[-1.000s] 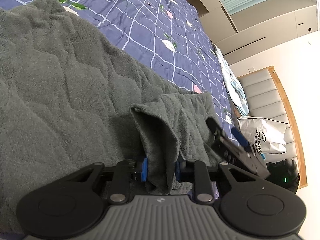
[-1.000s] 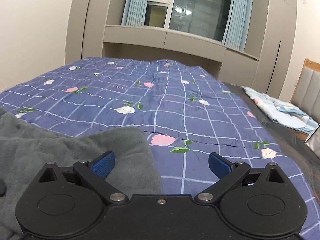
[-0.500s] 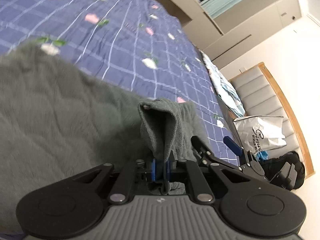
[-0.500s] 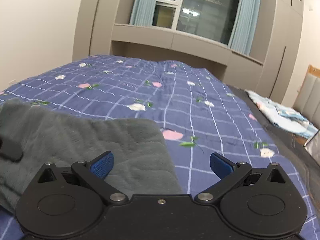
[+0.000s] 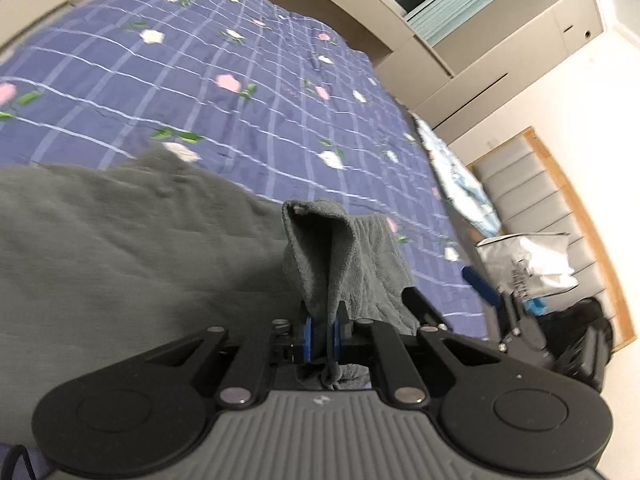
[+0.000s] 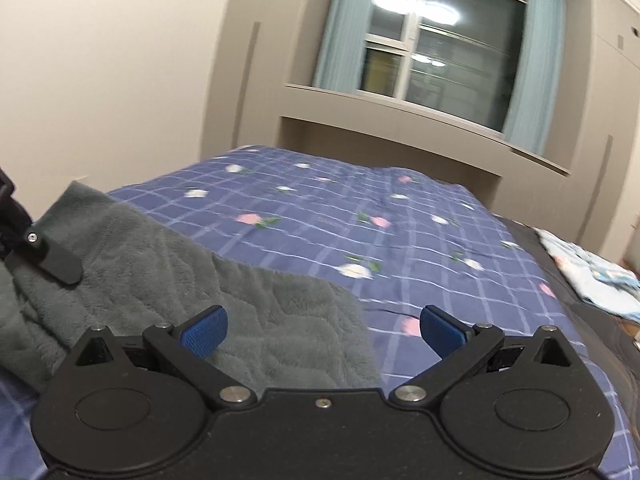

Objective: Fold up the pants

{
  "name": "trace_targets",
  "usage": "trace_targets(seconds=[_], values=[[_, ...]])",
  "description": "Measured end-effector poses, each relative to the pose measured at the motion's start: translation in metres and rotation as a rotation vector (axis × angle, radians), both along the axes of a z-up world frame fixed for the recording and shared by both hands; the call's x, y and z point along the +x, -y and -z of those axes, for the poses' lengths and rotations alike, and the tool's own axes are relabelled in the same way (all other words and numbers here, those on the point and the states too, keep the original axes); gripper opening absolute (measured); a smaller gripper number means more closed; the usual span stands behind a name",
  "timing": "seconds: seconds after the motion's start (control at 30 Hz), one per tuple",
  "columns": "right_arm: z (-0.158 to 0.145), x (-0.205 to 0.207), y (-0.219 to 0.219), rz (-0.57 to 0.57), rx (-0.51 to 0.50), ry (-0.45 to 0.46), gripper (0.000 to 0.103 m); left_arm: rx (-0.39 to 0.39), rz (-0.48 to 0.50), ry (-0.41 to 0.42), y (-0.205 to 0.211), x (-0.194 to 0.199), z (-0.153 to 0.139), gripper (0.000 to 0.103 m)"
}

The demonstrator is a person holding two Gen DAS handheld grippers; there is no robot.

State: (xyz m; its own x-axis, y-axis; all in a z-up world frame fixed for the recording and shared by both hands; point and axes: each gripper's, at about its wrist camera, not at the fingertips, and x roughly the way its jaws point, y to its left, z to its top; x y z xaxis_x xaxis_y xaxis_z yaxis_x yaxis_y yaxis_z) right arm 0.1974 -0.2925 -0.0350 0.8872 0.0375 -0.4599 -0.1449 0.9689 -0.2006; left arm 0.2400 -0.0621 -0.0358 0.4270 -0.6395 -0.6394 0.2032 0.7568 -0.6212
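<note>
Pants, dark grey-green fleece, lie on blue checked floral bedspread. L gripper now clamped tight on a bunched fabric edge; 1 s ago pads were still apart around it, so grasp is done and cloth is lifting, fold prob starting. R gripper stays wide apart, empty, over pants edge w/ view tilted up. Window far back.

Pants: grey fleece, matt, plush nap with quilted wavy stitching. Bed cover: smooth woven cloth, blue check with flower print. Both claws, left and right, are matt black plastic with bright metal pivot screws and textured blue pads; headboard has padded grey panels in a wood frame.
</note>
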Motion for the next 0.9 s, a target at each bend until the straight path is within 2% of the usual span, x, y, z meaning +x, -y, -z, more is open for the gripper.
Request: trace_targets(seconds=[0.13,0.23,0.5,0.53,0.57,0.6,0.67,0.7,0.73,0.77,0.9], values=[[0.005,0.003,-0.024,-0.056,-0.023,-0.017,0.102,0.066,-0.013,-0.002,-0.019,-0.003,0.005,0.009],[0.015,0.008,-0.036,-0.067,-0.040,-0.038,0.102,0.080,-0.020,-0.028,-0.025,-0.001,0.018,0.009],[0.045,0.017,-0.036,-0.059,-0.054,-0.109,0.102,0.149,-0.012,-0.048,-0.024,-0.002,0.042,0.013],[0.047,0.017,-0.034,-0.058,-0.052,-0.111,0.102,0.149,-0.014,-0.055,-0.024,-0.001,0.043,0.016],[0.047,0.017,-0.031,-0.060,-0.047,-0.107,0.102,0.151,-0.017,-0.063,-0.025,0.001,0.043,0.026],[0.045,0.017,-0.028,-0.062,-0.042,-0.094,0.102,0.158,-0.027,-0.069,-0.025,0.002,0.042,0.031],[0.040,0.019,-0.022,-0.048,-0.038,-0.061,0.102,0.170,-0.044,-0.062,-0.027,0.004,0.039,0.052],[0.037,0.022,-0.018,-0.033,-0.036,-0.048,0.102,0.169,-0.052,-0.054,-0.027,0.005,0.037,0.059],[0.034,0.026,-0.014,-0.015,-0.033,-0.036,0.102,0.165,-0.067,-0.046,-0.028,0.007,0.035,0.071],[0.033,0.030,-0.011,0.001,-0.030,-0.026,0.102,0.167,-0.089,-0.038,-0.028,0.008,0.034,0.077],[0.040,0.058,0.001,0.097,-0.041,-0.050,0.102,0.235,-0.163,-0.010,-0.026,0.015,0.033,0.080]])
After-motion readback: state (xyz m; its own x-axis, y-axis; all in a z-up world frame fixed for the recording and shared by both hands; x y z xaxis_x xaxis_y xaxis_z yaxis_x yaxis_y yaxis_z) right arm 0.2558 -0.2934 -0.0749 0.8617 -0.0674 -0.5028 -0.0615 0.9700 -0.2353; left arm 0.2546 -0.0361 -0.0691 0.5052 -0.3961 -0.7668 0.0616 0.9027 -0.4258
